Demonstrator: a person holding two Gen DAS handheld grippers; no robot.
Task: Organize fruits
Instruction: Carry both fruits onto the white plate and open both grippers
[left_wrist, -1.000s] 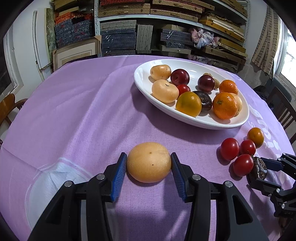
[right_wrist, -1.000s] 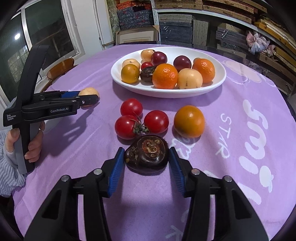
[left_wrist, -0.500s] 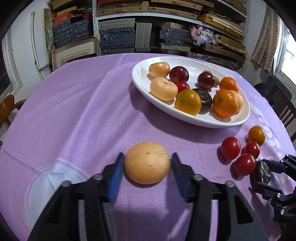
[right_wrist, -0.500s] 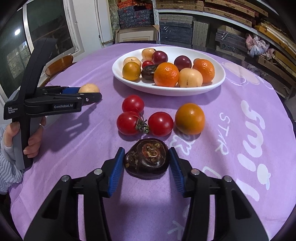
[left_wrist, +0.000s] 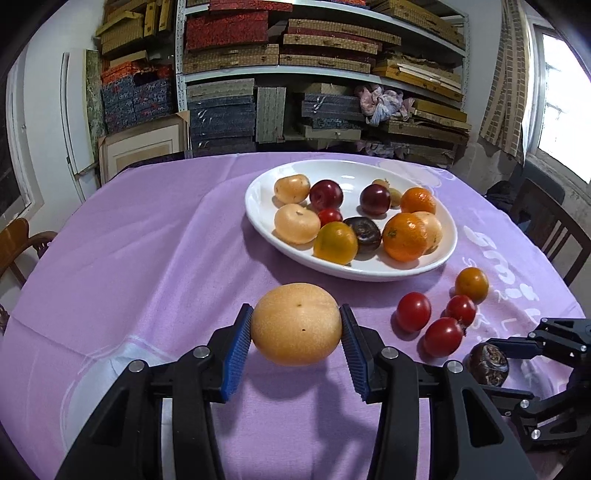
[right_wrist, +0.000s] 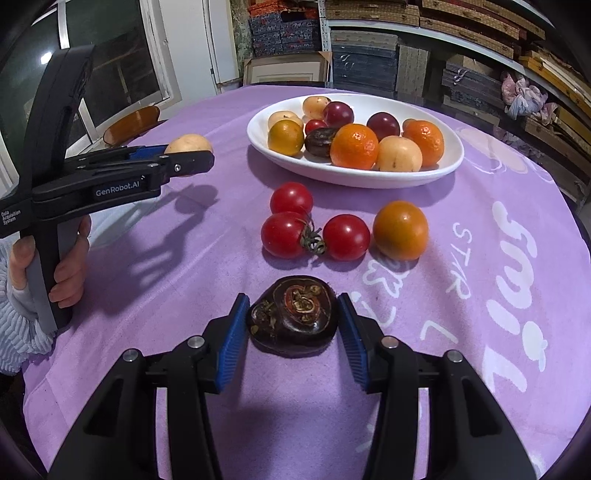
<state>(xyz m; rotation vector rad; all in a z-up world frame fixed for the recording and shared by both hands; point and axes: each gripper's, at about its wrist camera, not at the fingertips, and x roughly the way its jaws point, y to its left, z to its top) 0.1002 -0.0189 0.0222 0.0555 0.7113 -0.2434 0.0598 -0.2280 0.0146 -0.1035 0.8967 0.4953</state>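
The left gripper (left_wrist: 295, 341) squeezed the yellow pear (left_wrist: 296, 324), lying wide across its jaws above the desk (left_wrist: 147, 240). The right gripper (right_wrist: 291, 334) pinched the dark mangosteen (right_wrist: 293, 315), stem end up.

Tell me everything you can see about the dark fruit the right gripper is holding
The dark fruit is a squat, rounded thing with glossy, purple-black skin and a dried brownish calyx on the face turned to the camera. It sits between the blue ribbed pads of the right gripper, which is shut on its sides. Its shadow falls on the purple tablecloth beneath. Three red tomatoes lie just beyond it, apart from it.
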